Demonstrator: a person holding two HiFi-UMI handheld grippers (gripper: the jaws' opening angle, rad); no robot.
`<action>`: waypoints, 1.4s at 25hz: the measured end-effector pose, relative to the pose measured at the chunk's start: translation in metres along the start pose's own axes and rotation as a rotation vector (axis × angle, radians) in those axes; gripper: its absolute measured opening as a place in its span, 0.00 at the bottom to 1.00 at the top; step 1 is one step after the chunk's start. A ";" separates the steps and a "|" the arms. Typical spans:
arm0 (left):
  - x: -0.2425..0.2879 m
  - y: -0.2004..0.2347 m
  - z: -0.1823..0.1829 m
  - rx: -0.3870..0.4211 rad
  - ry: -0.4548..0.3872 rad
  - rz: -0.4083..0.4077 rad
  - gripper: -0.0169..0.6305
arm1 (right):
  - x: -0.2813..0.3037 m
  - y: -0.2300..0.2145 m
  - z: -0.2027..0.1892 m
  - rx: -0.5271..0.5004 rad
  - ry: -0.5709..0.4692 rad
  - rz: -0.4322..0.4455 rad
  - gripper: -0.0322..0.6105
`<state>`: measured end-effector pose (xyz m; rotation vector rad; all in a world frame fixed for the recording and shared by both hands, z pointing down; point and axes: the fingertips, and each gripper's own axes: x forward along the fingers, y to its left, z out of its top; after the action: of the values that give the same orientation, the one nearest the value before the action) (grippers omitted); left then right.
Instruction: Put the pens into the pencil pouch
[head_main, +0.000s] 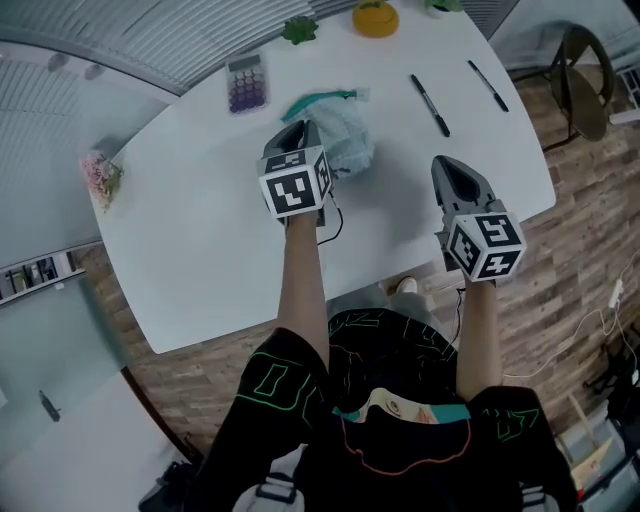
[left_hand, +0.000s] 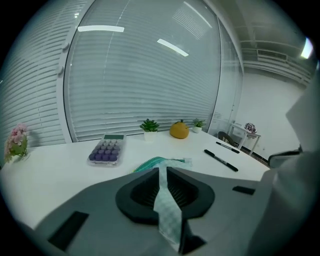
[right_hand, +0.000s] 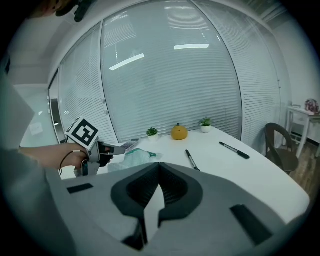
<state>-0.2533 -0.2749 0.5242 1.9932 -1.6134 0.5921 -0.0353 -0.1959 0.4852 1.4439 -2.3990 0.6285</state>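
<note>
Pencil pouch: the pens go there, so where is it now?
The pencil pouch lies mid-table in the head view, calculator up-left, nearer pen right.

A white table (head_main: 190, 250) with rounded corners stands on a floor (head_main: 565, 250) of brown planks laid in short staggered lengths. Behind it curves a glass wall (left_hand: 150, 75) hung with pale horizontal blinds, and long strips of light (left_hand: 100, 28) show on the glass as bright streaks. A dark chair (head_main: 585, 75) stands off the table's far right corner, with a small white side table (left_hand: 248, 136) near it by a plain white wall (left_hand: 270, 110). White cables (head_main: 600, 320) trail over the floor.
</note>
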 end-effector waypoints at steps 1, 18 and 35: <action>0.005 0.000 0.000 -0.007 0.012 -0.004 0.13 | 0.002 -0.001 -0.001 -0.003 0.008 -0.001 0.05; 0.063 0.016 -0.008 -0.167 0.175 0.080 0.63 | 0.031 -0.002 0.007 -0.040 0.072 -0.023 0.05; 0.072 0.015 -0.015 0.022 0.143 0.239 0.27 | 0.043 0.006 0.004 -0.049 0.102 -0.036 0.05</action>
<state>-0.2537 -0.3227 0.5817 1.7423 -1.7744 0.8254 -0.0606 -0.2286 0.4990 1.3966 -2.2898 0.6148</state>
